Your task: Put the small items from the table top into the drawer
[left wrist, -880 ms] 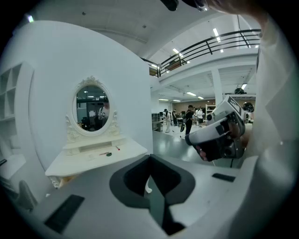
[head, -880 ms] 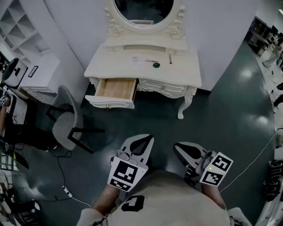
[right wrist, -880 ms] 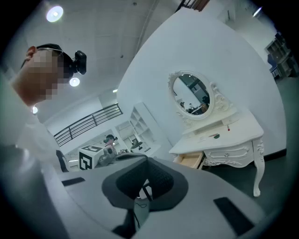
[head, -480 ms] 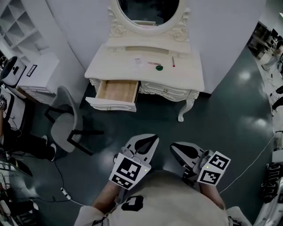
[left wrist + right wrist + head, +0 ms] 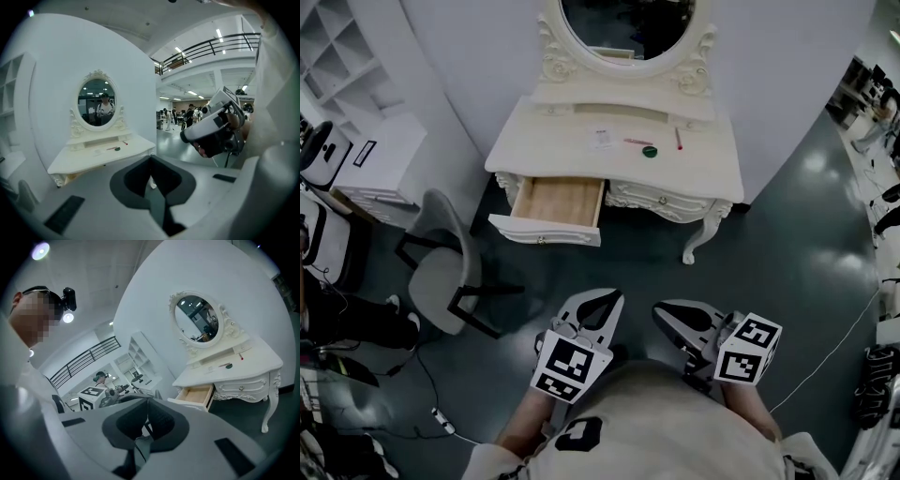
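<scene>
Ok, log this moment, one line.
left tool: shut, empty | right tool: shut, empty | drawer: open | small items: on table top

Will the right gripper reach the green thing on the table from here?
Probably not yet. The right gripper hangs by the person's body, short of the green thing on the table. Only floor lies between.

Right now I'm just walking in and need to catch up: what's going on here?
A person stands back from the white dressing table, holding the left tongs and right tongs shut and empty. Its drawer is pulled open and looks bare. The small items, a green round piece among them, lie on the table top.
</scene>
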The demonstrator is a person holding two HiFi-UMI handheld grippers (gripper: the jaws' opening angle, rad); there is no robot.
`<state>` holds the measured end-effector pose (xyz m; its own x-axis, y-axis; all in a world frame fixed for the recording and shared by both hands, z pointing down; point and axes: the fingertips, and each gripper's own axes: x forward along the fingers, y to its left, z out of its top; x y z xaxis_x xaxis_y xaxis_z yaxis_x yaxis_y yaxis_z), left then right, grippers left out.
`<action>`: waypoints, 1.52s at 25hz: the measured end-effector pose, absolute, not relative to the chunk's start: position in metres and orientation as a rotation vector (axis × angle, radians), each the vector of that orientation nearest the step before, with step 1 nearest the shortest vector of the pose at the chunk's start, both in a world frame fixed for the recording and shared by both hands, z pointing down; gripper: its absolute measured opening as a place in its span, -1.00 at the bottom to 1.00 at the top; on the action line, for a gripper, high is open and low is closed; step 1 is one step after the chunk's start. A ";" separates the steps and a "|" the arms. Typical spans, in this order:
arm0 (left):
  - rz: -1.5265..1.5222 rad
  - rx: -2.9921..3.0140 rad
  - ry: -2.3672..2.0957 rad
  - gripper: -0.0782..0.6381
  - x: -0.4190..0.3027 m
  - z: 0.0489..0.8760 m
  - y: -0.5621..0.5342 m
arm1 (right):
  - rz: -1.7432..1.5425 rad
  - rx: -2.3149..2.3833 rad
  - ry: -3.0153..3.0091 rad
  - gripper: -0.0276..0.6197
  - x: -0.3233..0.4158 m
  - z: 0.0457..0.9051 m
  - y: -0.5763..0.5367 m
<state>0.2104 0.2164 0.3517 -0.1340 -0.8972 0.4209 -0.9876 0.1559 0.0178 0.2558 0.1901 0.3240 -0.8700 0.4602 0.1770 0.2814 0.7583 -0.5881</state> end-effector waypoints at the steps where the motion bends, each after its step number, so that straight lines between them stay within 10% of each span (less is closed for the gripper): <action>1: 0.345 1.811 -2.080 -0.62 0.207 0.354 0.218 | 0.815 -0.575 -2.632 -0.83 0.250 0.326 0.193; 38: 0.490 1.741 -2.069 -0.62 0.137 0.356 0.108 | 0.534 -0.587 -2.584 -0.83 0.175 0.342 0.094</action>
<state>0.1371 0.1083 0.3562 -0.1513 -0.8492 0.5060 -0.9859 0.1665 -0.0153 0.1753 0.0938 0.3423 -0.8153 0.4796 0.3243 0.3118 0.8357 -0.4521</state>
